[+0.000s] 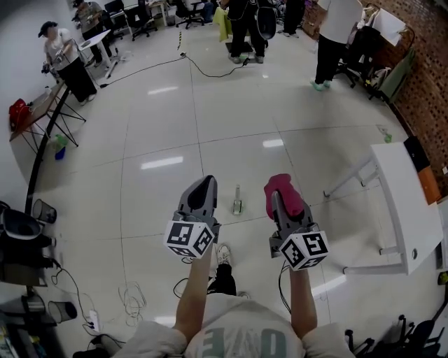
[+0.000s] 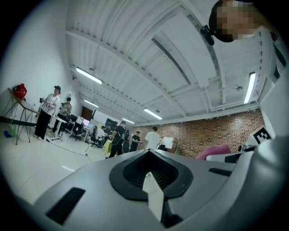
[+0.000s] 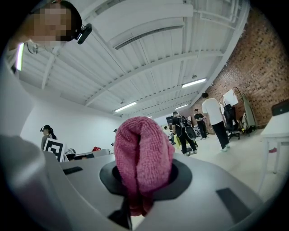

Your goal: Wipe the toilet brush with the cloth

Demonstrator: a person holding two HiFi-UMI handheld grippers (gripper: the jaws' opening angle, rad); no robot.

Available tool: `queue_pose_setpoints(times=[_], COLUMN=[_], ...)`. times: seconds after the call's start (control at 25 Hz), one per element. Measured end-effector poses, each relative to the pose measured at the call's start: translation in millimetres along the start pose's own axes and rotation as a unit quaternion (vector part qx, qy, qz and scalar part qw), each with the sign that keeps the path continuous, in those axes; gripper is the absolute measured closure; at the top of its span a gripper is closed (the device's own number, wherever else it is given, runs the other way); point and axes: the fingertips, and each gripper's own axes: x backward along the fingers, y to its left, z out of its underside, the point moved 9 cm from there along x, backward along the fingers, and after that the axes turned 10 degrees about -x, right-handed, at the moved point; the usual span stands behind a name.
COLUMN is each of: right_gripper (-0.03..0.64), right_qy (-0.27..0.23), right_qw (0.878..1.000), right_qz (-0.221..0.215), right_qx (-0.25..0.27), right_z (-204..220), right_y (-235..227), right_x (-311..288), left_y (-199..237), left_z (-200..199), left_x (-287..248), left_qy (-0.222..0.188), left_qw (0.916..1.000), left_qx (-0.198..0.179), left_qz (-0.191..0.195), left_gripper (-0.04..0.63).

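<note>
Two claws out front, side by side, level above a pale tiled floor (image 1: 161, 140). Left claw (image 1: 204, 183): jaws pressed together, nothing between them, plain in the left gripper view. Right claw (image 1: 278, 199): clamped on a pink cloth (image 3: 142, 153), folded wad bulging up and out past the tips. Toilet brush (image 1: 238, 201) upright on the floor, between the two claws in the head view, below them and just ahead of the tips, touching neither; too small for detail. Shoe (image 1: 224, 254) on the floor below, between the two marker cubes. White bench (image 1: 399, 203) well off to the right of the right claw. Loose cables (image 1: 133, 294) on the floor, left of and behind the left claw. Several people (image 1: 245, 21) standing far ahead of both claws; brick wall (image 1: 423, 91) far right.
</note>
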Motion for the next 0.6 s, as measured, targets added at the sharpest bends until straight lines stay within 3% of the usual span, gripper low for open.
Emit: queue_pose_setpoints(times=[0.28,0.6], right_gripper=[0.548,0.548], right_qy=[0.005,-0.020], right_qw=[1.000,1.000], right_qz=[0.014,0.019], right_qx=[0.002,-0.005], right_z=[3.1,13.6], right_y=[36.3,76.1], right_x=[107.5,153.3], left_y=[-65.4,-77.2], left_z=[-20.1,-39.3], left_x=[95.6,155.0], left_qy=[0.006,0.004], left_qw=[0.9998,0.9998], left_qx=[0.004,-0.019], left_qz=[-0.019,-0.004], left_gripper=[0.592,0.592])
